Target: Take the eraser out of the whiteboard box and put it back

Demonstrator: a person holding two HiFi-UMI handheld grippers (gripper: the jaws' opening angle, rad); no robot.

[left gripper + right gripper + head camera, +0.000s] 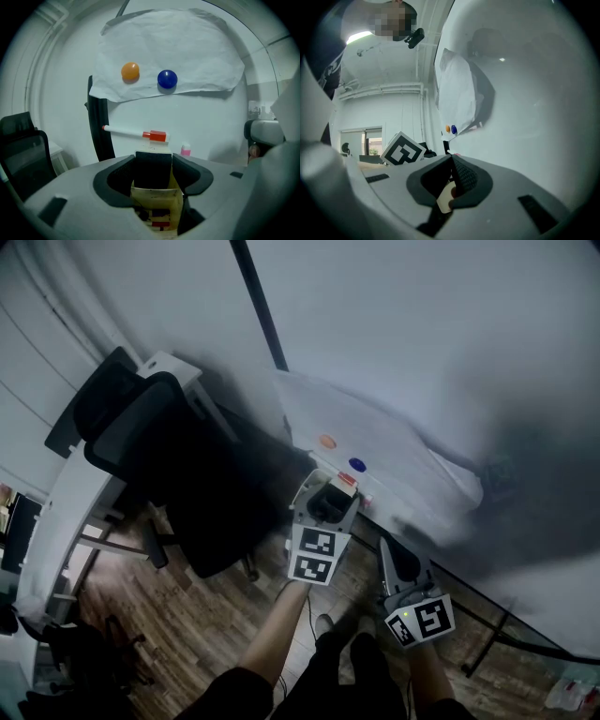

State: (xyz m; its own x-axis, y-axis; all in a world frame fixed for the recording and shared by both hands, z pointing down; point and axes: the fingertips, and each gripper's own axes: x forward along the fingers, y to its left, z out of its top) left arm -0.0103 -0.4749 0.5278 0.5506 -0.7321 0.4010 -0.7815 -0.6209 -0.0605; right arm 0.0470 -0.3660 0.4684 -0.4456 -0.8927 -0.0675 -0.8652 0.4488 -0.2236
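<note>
Black felt eraser (pixel 152 172) upright in cream whiteboard box (pixel 157 206), between open jaws of left gripper (pixel 153 161), ungripped; right gripper (pixel 451 161) jaws closed, empty; take-out step, likely; next: close on eraser, lift straight out.

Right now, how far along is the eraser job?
Done: nothing I can confirm. The black eraser stands in its beige box by the whiteboard. In hand: the left claw is open, with its jaws on either side of the eraser but not pinching it. The right claw is shut and empty. Left: lift the eraser out and put it back, unless that has already happened, which I cannot tell.
</note>
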